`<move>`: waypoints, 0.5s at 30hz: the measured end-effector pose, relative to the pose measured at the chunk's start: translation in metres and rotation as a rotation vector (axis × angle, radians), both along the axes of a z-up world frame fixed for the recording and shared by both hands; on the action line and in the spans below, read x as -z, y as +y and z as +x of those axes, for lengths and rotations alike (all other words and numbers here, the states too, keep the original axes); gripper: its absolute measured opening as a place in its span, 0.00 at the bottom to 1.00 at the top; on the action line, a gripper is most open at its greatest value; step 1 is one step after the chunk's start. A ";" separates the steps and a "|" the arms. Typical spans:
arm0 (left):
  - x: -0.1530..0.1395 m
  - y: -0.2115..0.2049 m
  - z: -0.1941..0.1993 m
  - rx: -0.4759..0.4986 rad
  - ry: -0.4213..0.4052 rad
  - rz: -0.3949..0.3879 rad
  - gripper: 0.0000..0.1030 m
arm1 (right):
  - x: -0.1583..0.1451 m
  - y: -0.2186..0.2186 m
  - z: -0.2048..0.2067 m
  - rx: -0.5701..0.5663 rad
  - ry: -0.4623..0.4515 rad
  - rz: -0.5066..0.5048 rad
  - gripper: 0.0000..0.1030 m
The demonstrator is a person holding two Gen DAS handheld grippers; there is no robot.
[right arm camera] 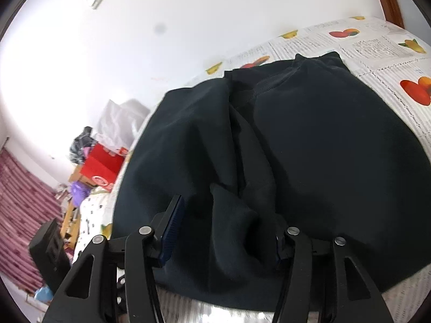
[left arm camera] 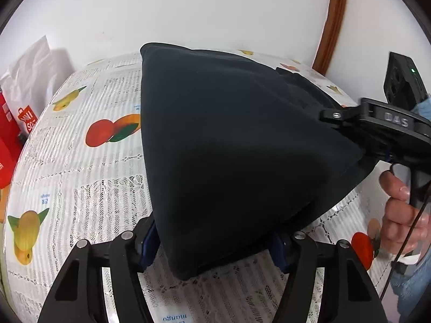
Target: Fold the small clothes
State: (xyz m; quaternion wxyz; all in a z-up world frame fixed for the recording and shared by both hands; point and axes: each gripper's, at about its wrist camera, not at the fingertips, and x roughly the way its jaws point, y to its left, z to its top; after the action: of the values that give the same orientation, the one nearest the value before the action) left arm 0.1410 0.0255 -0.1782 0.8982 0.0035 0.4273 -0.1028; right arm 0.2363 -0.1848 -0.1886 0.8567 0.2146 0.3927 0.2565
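A dark navy garment (left arm camera: 229,140) lies on a table covered by a fruit-print cloth (left arm camera: 80,161). In the left wrist view my left gripper (left arm camera: 212,245) has its jaws on either side of the garment's near corner, which is lifted off the table. My right gripper shows at the right of that view (left arm camera: 350,123), clamped on the garment's right edge and held by a hand (left arm camera: 401,212). In the right wrist view the garment (right arm camera: 309,148) fills the frame, and a bunched fold sits between the blue pads (right arm camera: 172,231) of my right gripper (right arm camera: 226,237).
A red box (left arm camera: 8,134) and a white bag (left arm camera: 29,75) stand at the table's left edge. A white wall (left arm camera: 188,8) runs behind the table, with a wooden frame (left arm camera: 331,21) at right. Clutter (right arm camera: 80,167) and a striped curtain (right arm camera: 21,202) lie beyond the table.
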 end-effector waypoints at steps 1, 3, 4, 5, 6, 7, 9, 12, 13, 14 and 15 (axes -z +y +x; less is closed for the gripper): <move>0.001 0.000 0.001 -0.003 0.003 0.005 0.58 | -0.001 0.007 0.002 0.018 -0.006 -0.032 0.42; 0.001 0.001 0.001 -0.013 0.005 0.009 0.57 | -0.006 0.016 0.005 0.026 -0.024 -0.070 0.19; 0.001 0.001 0.002 -0.019 0.005 0.012 0.56 | -0.010 0.019 0.006 0.026 -0.028 -0.078 0.18; 0.001 0.001 0.002 -0.023 0.006 0.015 0.56 | -0.014 0.022 0.007 0.021 -0.040 -0.085 0.17; 0.001 0.001 0.003 -0.024 0.007 0.016 0.56 | -0.021 0.022 0.006 0.014 -0.070 -0.082 0.16; 0.001 0.001 0.004 -0.024 0.007 0.018 0.56 | -0.026 0.020 0.004 0.014 -0.095 -0.083 0.15; 0.002 -0.001 0.005 -0.021 0.006 0.020 0.55 | -0.046 0.008 -0.009 0.014 -0.200 -0.067 0.13; 0.002 0.002 0.006 -0.025 0.007 0.018 0.55 | -0.069 -0.029 -0.039 0.057 -0.368 0.017 0.13; 0.002 0.002 0.006 -0.028 0.006 0.020 0.55 | -0.070 -0.039 -0.045 0.084 -0.392 0.035 0.13; 0.002 0.003 0.007 -0.029 0.006 0.020 0.55 | -0.066 -0.052 -0.048 0.113 -0.390 0.043 0.13; 0.002 0.003 0.007 -0.029 0.006 0.021 0.55 | -0.059 -0.064 -0.046 0.137 -0.357 0.036 0.13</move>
State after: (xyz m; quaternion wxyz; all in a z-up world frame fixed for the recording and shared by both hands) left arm 0.1480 0.0283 -0.1802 0.8984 0.0062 0.4308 -0.0853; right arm 0.1902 -0.2489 -0.1297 0.9243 0.2071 0.2142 0.2386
